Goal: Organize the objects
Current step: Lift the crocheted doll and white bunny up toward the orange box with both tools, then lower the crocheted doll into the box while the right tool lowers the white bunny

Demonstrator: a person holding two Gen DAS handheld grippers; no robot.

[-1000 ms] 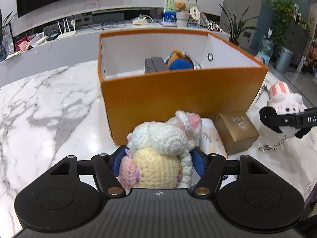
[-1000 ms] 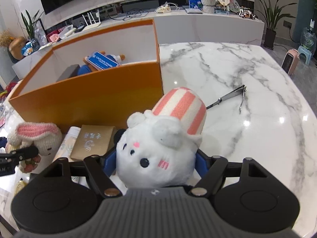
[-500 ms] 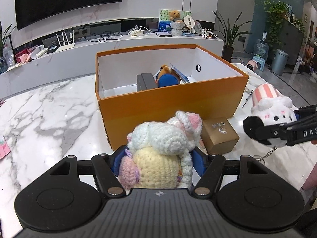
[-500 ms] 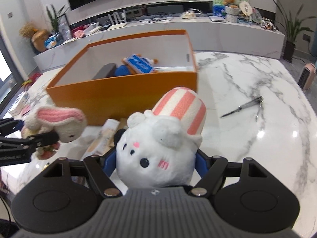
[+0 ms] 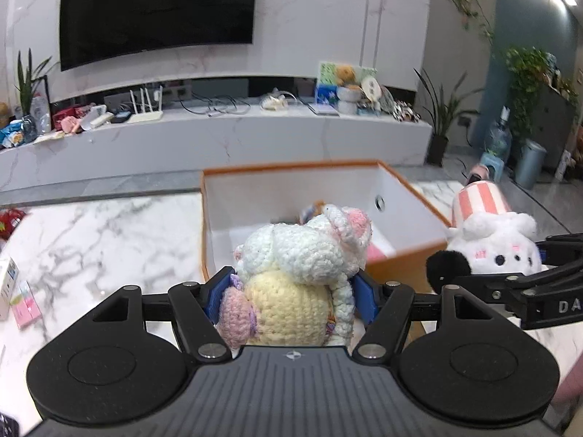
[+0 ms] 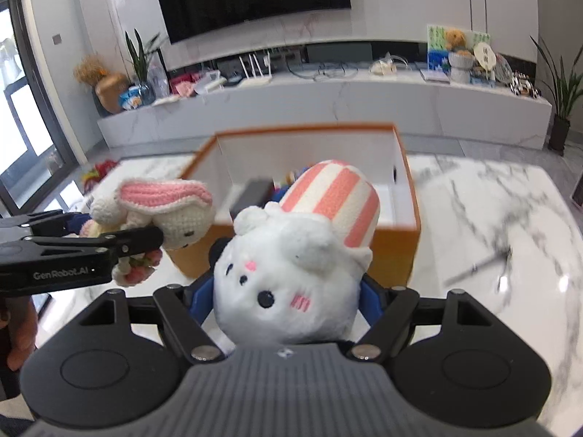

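Crocheted rabbit (image 5: 302, 276): clamped in left claw (image 5: 291, 291), held before the orange box (image 5: 408, 255). Plush bear (image 6: 291, 276): clamped in right claw (image 6: 288, 291) alongside. Risk: toys snagged on the box rim, or claws knocked together.

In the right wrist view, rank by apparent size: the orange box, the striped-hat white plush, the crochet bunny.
1. Striped-hat white plush, though nearness to the camera inflates it.
2. Orange box, partly hidden and farther off; the top two are unsure.
3. Crochet bunny, clearly smallest.
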